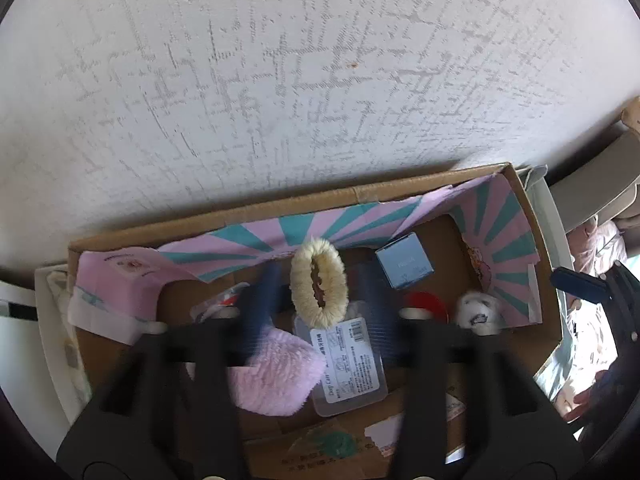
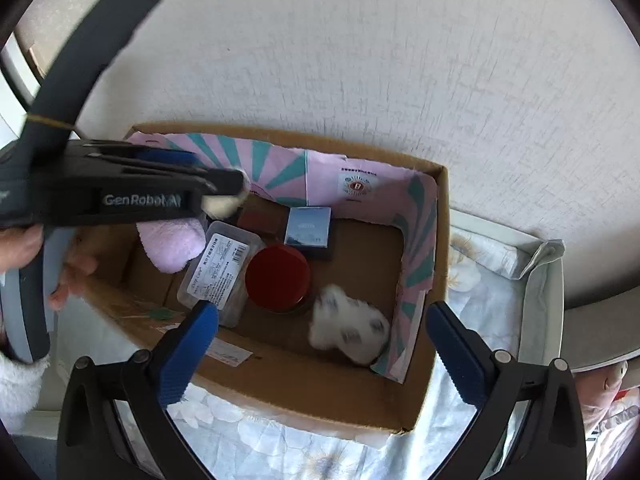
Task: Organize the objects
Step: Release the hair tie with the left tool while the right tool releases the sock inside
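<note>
- Left wrist view: The left gripper [image 1: 320,292] is hovering over the middle of the box [image 1: 532,216]. Its jaws are standing apart, wider than the scrunchie [image 1: 300,284] between them. Both fingers are blurred, so I cannot tell if either one is touching it.
- The scrunchie is a cream fluffy ring, standing on edge above the clear case [image 1: 348,360], in the middle of the box.
- The pink cloth [image 1: 280,376] is lying just beside the case, on the box's left side. The blue carton [image 1: 404,266], the red jar [image 1: 424,304] and the white plush [image 1: 478,308] are sitting toward the box's right end.
- Right wrist view: The right gripper [image 2: 322,312] is waiting above the near edge of the box [image 2: 440,220]. Its jaws are wide apart and holding nothing.
- The left gripper [image 2: 236,180] is reaching in over the box's far left corner, and the scrunchie [image 2: 222,204] is showing as a pale tuft at its tip.
- The plush [image 2: 348,330] is lying near the right wall, and the jar [image 2: 278,278] is standing in the middle, touching the case [image 2: 220,272].
- Handling, as I judge it: the scrunchie is looking very light, soft and springy, not fragile. A pinch across one side of the ring, through the fur to the elastic core, is probably holding best. Squeezing across the whole ring is only folding it, and the fur may slip.
</note>
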`<state>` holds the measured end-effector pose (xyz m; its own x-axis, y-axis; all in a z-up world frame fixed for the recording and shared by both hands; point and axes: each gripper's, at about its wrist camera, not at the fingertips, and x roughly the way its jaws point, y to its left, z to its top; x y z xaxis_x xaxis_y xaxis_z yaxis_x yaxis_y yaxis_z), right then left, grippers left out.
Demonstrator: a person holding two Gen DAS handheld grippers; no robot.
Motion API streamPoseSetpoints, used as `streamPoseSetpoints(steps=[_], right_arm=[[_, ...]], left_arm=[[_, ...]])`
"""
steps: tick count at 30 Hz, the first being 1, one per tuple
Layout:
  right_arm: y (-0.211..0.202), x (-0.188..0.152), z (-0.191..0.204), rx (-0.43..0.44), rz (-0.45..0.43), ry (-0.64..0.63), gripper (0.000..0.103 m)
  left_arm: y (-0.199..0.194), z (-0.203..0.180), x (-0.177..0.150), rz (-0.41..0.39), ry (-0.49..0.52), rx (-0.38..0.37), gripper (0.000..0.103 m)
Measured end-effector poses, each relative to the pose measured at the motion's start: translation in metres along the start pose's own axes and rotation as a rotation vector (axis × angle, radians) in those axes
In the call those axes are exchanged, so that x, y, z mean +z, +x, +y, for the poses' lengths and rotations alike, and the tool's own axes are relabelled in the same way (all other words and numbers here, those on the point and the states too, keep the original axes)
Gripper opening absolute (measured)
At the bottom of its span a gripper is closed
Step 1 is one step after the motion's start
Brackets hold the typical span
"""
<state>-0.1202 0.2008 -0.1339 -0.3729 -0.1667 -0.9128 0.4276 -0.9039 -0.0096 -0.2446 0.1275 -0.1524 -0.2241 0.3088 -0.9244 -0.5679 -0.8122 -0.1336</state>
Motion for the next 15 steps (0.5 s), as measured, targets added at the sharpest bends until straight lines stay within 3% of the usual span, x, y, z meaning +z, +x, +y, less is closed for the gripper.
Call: streamPoseSetpoints(steps=[1,2,15], right_arm=[[0.000,-0.001,0.000,-0.003,-0.003,-0.005,0.103],[0.000,-0.001,0.001,0.000,-0.001,-0.008,0.103],[0.008,-0.004,0.007,0.039,0.001,0.015,0.103]], left_arm=[[0.001,0.001,0.001,0.001,0.002,0.010,0.101],[0.001,0.002,0.000,-0.014,0.000,0.002,0.103],[0.002,-0.010,-0.005,-0.017,-0.007,-0.007,0.103]])
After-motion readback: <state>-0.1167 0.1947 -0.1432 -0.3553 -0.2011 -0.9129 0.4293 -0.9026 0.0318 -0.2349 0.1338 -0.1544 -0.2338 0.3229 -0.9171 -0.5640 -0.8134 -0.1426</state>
